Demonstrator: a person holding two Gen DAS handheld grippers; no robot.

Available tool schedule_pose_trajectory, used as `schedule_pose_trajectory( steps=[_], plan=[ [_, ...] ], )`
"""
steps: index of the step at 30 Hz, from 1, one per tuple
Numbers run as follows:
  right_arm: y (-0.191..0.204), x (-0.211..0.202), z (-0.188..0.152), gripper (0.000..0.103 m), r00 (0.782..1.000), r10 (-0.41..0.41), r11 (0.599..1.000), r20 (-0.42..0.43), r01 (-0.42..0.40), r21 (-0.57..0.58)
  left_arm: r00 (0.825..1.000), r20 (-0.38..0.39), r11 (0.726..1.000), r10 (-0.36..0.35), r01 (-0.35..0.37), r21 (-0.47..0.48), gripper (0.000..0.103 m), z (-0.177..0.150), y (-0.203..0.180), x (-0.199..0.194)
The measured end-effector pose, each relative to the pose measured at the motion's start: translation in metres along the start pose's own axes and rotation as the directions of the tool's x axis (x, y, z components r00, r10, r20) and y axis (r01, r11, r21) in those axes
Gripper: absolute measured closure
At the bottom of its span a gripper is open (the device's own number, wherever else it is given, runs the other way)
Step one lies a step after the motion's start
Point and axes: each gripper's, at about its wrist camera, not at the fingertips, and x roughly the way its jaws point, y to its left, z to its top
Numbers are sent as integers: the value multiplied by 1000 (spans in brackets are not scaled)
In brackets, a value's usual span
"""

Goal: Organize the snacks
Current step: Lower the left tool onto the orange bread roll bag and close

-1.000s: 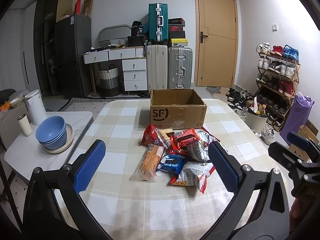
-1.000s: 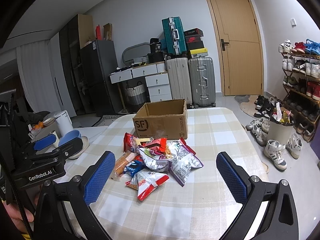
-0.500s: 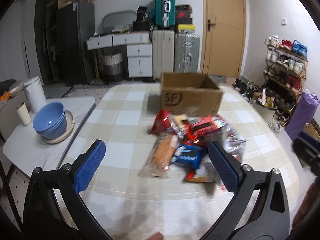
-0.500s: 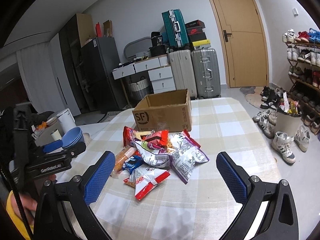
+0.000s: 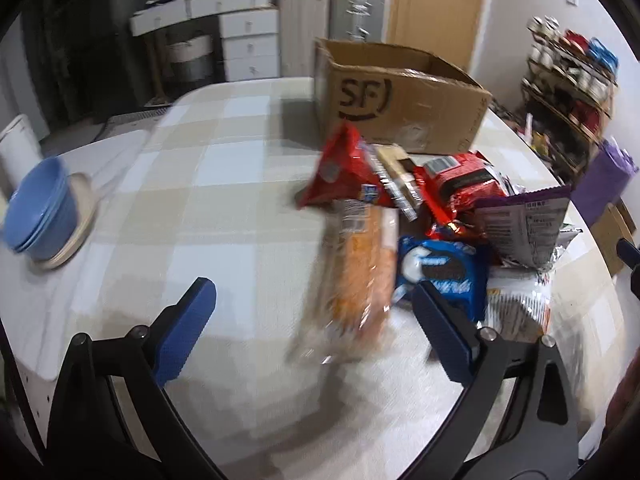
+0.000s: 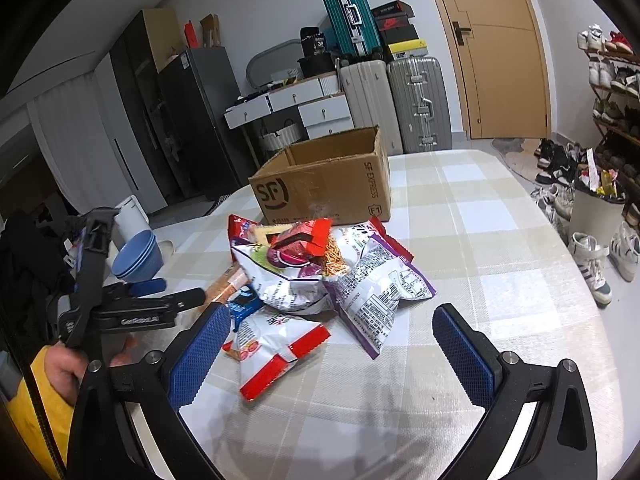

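A pile of snack bags [image 6: 320, 276] lies on the checked table in front of an open cardboard SF box [image 6: 324, 184]. In the left wrist view the pile holds an orange biscuit pack [image 5: 356, 276], a blue cookie pack [image 5: 440, 272] and red bags [image 5: 344, 168], with the box [image 5: 400, 104] behind. My left gripper [image 5: 312, 320] is open, low over the table, with the orange pack between its fingers' line. It also shows in the right wrist view [image 6: 160, 296] at the left of the pile. My right gripper [image 6: 332, 348] is open and empty, near a white and red bag [image 6: 276, 344].
Blue bowls [image 5: 36, 212] on a plate stand on a side table at the left. Suitcases [image 6: 396, 100], drawers and a door are behind the table. A shoe rack [image 6: 612, 92], loose shoes and a bin [image 6: 592, 216] are at the right.
My left gripper has moved forward and down toward the snack pile, which now looks much nearer. My right gripper has moved slightly closer to the pile.
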Motion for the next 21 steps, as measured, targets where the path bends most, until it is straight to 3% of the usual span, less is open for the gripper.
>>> schedule_pose_trajectory(
  steps=[2,6,9,11,13,16,21],
  plan=[
    [-3,5,0,0,1000,14,999,-4,-14,30,1000,-23,1000,7,-7,13,5,8,-7,14],
    [-8,12,0,0,999,31,997,-13,-30,67,998,-61,999,28,-26,30,15,23,-13,41],
    [-10,15,1,0,999,42,996,-14,-40,83,997,-76,1000,0,1,21,18,28,-11,52],
    [-11,16,1,0,999,47,995,-13,-46,92,996,-81,999,-19,22,35,27,29,-14,54],
    [-10,15,0,0,998,59,993,-9,-58,105,995,-93,998,-34,38,44,45,29,-16,58],
    [-9,17,-2,0,998,61,993,-18,-59,103,992,-110,995,-68,75,58,59,29,-20,65],
    [-6,19,-6,0,998,46,996,-46,-43,75,993,-96,994,-68,76,75,68,24,-26,65]
  ],
)
